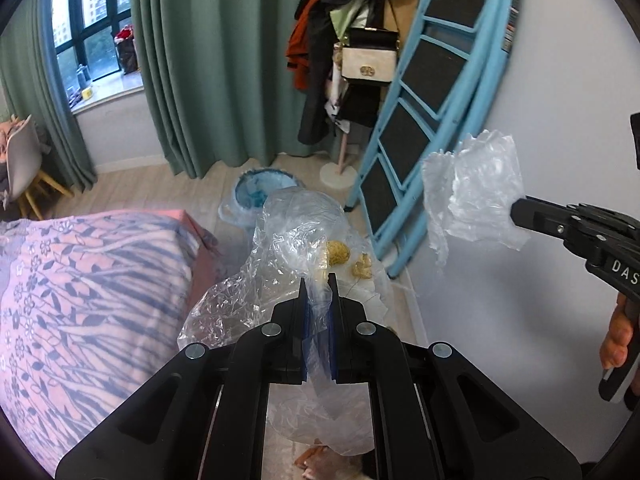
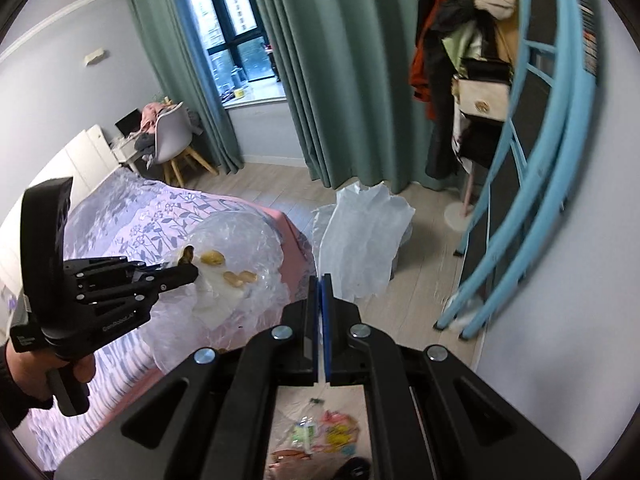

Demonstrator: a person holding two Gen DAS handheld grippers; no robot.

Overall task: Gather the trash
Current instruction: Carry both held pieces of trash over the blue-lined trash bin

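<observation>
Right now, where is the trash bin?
In the left wrist view, the blue-lined trash bin sits on the floor past the bed, between the green curtain and the blue ladder.

Left gripper (image 1: 318,280) jaws pinch a clear bag (image 1: 292,236); right gripper (image 1: 514,214) grips crumpled plastic (image 1: 476,188).

The bedspread (image 1: 88,280) is pink with a blue-grey floral and branch pattern. Teal-green curtains (image 1: 208,60) hang beside a light blue folded ladder (image 1: 424,128) with black steps; the clear plastic bag (image 1: 288,232) holds yellowish scraps

Green curtains (image 1: 208,64), window (image 1: 96,20), wood floor (image 2: 420,280), floral bed (image 1: 88,300), blue ladder (image 1: 432,120), coat rack (image 1: 352,60).
</observation>
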